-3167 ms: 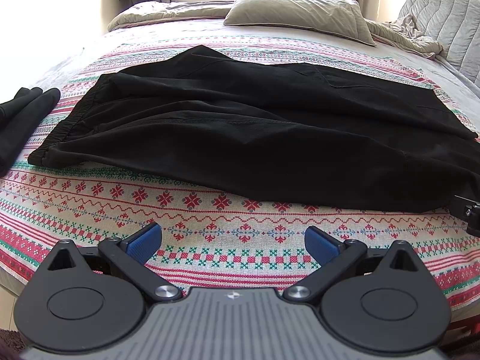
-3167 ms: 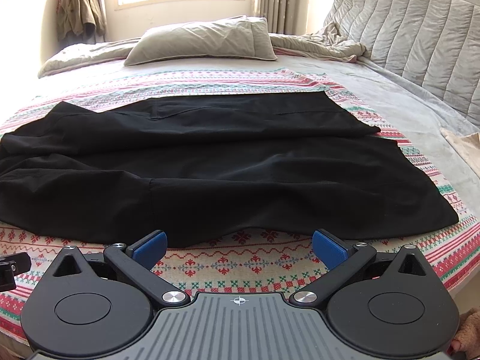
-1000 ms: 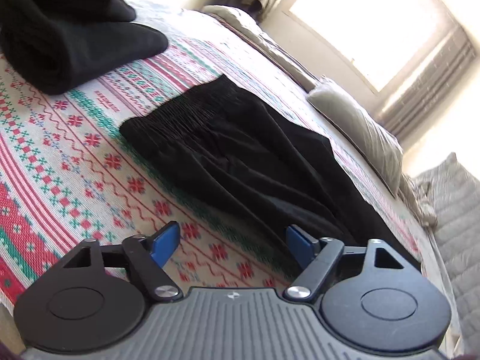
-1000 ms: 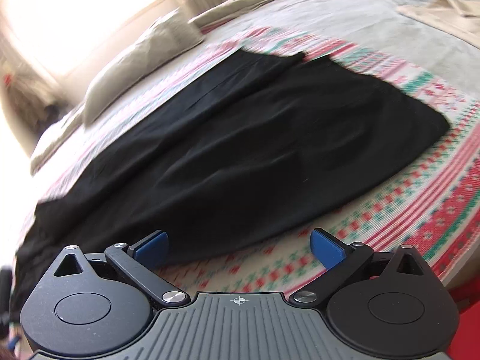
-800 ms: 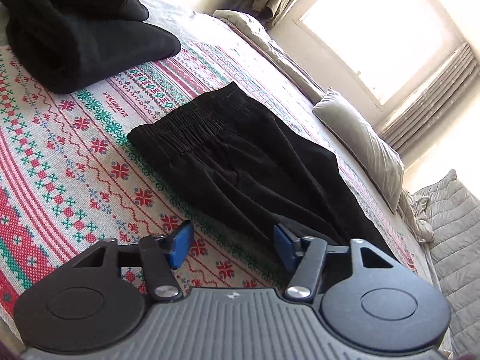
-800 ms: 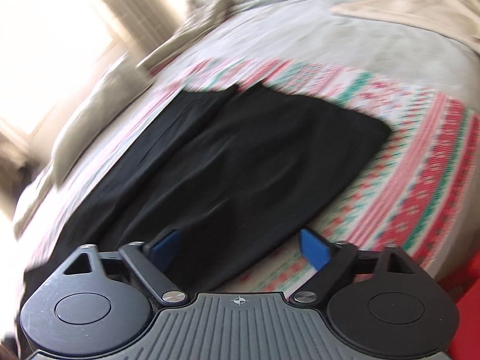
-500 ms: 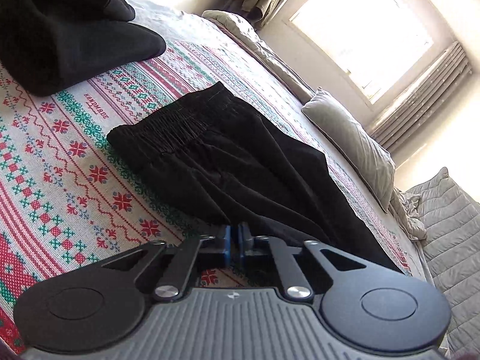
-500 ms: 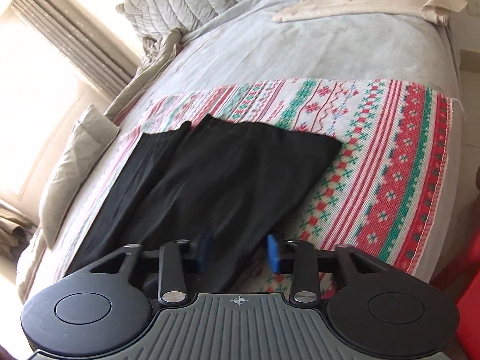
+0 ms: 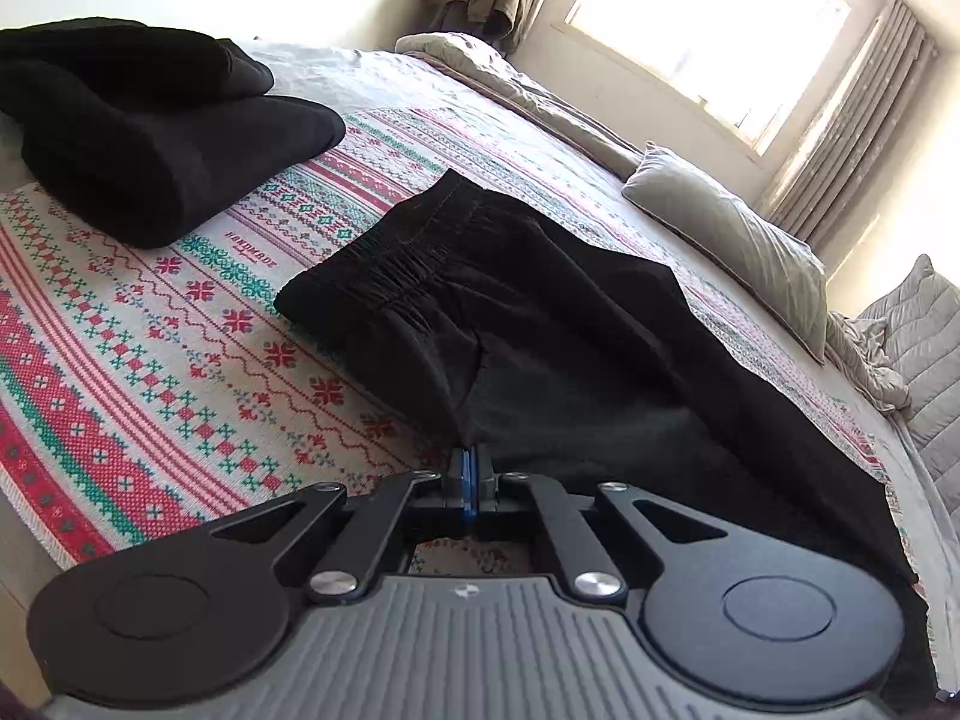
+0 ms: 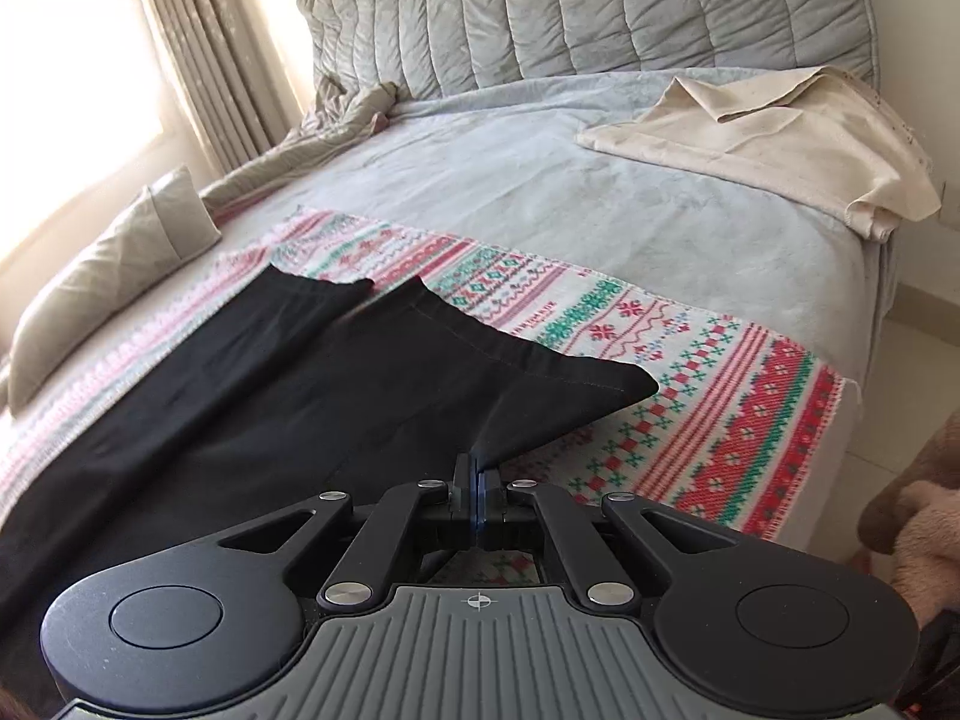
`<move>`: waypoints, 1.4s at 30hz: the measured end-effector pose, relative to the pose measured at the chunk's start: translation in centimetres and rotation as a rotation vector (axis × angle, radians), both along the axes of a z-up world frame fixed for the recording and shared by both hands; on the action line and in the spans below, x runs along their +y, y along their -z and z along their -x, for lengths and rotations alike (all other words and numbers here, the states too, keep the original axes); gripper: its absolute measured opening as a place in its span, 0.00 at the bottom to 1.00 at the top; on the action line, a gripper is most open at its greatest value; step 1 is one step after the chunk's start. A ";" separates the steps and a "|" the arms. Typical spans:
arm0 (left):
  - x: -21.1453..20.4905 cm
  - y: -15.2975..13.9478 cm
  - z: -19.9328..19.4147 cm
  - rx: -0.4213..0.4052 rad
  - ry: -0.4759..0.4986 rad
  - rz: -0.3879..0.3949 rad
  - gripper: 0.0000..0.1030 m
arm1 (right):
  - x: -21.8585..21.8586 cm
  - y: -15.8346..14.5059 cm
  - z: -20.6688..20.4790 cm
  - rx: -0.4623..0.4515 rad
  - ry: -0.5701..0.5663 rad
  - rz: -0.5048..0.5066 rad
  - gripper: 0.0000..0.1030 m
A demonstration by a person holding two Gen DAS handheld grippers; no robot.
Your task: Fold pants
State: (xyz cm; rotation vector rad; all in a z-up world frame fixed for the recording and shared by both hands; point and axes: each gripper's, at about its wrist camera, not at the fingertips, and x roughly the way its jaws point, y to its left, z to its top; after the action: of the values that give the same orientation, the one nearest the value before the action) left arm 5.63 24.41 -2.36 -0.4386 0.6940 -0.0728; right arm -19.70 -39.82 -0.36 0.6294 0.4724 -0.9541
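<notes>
Because the big bed (image 10: 600,180) with its pale grey cover gives a wide, flat, soft place to work, the red, green and white patterned blanket (image 9: 150,360) is spread across it, and the long black cloth pants (image 9: 540,312) lie flat on that blanket with the two legs side by side. I think they are laid out straight like this so that one long edge can be picked up and carried over the other half. A pile of other black clothes (image 9: 150,120) sits up in the corner of the blanket, well apart from the pants, most likely to keep it out of the way. A grey pillow (image 9: 726,240) and a cream folded cloth (image 10: 780,120) rest farther off on the bed. The near edge of the pants runs right up to both tools. The left gripper (image 9: 470,468) has its blue pads pressed together on the near edge of the pants below the bunched waistband (image 9: 390,264), and the cloth rises in a little tent where it is pinched. The right gripper (image 10: 477,480) is pressed together on the near edge close to the leg ends (image 10: 540,360), and the cloth pulls up to a point there too. Both tools have just been closing onto the cloth. The fold itself does not look started yet.
</notes>
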 end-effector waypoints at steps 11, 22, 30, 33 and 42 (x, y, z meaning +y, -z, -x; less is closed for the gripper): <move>1.1 2.1 3.3 0.070 0.012 0.030 0.14 | 0.9 0.8 1.7 0.096 0.032 0.027 0.00; 5.6 1.5 0.7 -0.008 -0.150 0.164 0.51 | 0.0 1.7 2.3 0.033 0.044 -0.044 0.08; 7.2 2.2 0.2 0.029 -0.216 0.208 0.21 | 0.5 1.5 1.6 0.091 0.023 0.022 0.00; 6.2 2.0 0.8 0.043 -0.222 0.106 0.21 | 0.5 1.6 1.4 0.138 0.032 0.038 0.00; 2.3 -0.9 2.6 -0.046 -0.197 -0.214 0.79 | 0.9 0.7 1.5 0.222 0.115 0.123 0.48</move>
State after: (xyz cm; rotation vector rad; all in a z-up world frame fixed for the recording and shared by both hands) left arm 3.00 26.72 -1.42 -0.2970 0.6028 0.1749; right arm -21.21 -38.94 -1.05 0.4446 0.5743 -1.1606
